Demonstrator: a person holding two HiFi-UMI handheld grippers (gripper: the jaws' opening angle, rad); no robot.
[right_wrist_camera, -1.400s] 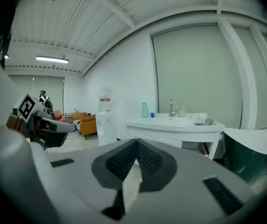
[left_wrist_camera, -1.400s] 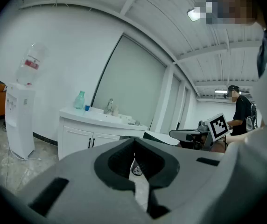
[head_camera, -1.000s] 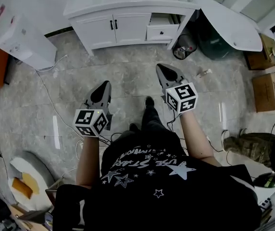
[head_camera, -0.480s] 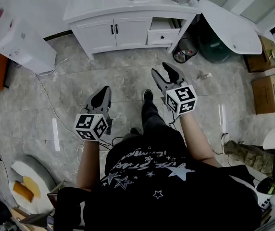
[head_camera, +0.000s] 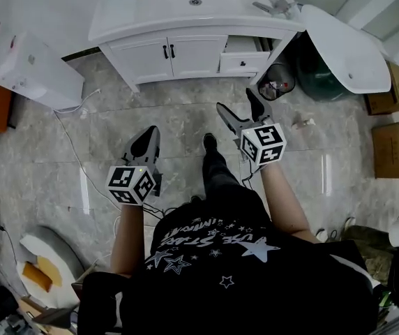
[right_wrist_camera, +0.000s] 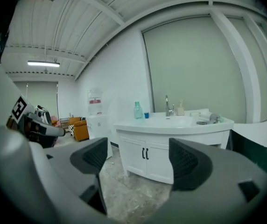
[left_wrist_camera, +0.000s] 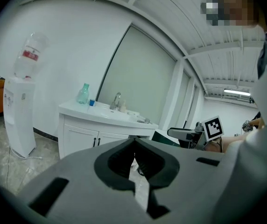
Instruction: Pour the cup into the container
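A small blue cup (right_wrist_camera: 146, 115) stands on the white vanity top (right_wrist_camera: 171, 124), next to a teal bottle (right_wrist_camera: 137, 110). The left gripper view also shows the cup (left_wrist_camera: 92, 102) and the bottle (left_wrist_camera: 82, 94). Both are far ahead of the grippers, and I cannot pick out any separate container. My left gripper (head_camera: 145, 139) is shut, tips touching, with nothing in it. My right gripper (head_camera: 240, 105) is open. Its jaws have just been opening and nothing is between them. Both hang over the floor, pointing at the vanity.
The vanity (head_camera: 185, 44) has a sink, a faucet (left_wrist_camera: 116, 100) and a half-open drawer (head_camera: 245, 47). A water dispenser (head_camera: 39, 61) stands at the left and a bin (head_camera: 277, 86) at the vanity's right. A white tub (head_camera: 346, 40) and cardboard boxes (head_camera: 395, 138) lie farther right. Cables run across the floor.
The right gripper's jaws have spread from shut to wide open. Both grippers have moved forward toward the vanity, which now sits closer in the head view. The left jaws stay shut.
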